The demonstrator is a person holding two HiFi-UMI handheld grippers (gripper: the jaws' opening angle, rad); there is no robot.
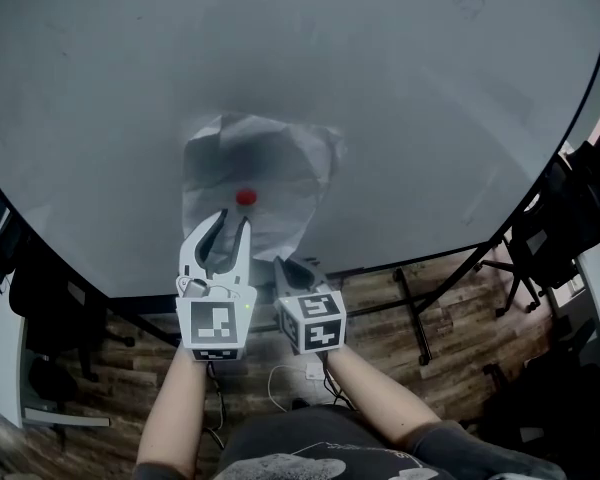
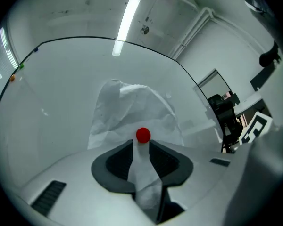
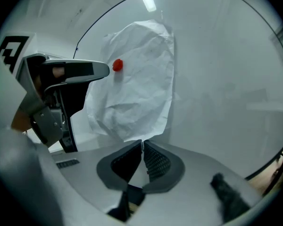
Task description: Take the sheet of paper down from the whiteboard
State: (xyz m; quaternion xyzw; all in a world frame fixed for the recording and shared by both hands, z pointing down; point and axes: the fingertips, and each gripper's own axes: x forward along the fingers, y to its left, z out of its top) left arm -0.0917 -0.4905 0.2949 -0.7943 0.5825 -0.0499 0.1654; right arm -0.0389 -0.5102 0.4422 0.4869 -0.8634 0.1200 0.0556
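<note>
Crumpled and surely light and tear-prone, the sheet of paper point(image 1: 265, 163) is pinned to the whiteboard point(image 1: 430, 118) under a red magnet point(image 1: 245, 197), which is flanked by the spread fingers of the left gripper point(image 1: 232, 218), while its edge below the magnet (the safest hold) is nipped by the closed fingers of the right gripper point(image 1: 292, 265).

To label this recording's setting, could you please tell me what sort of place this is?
Probably an office or meeting room: a large whiteboard on a floor stand with a sheet of paper on it, a wood-look floor, and what look like dark office chairs.
</note>
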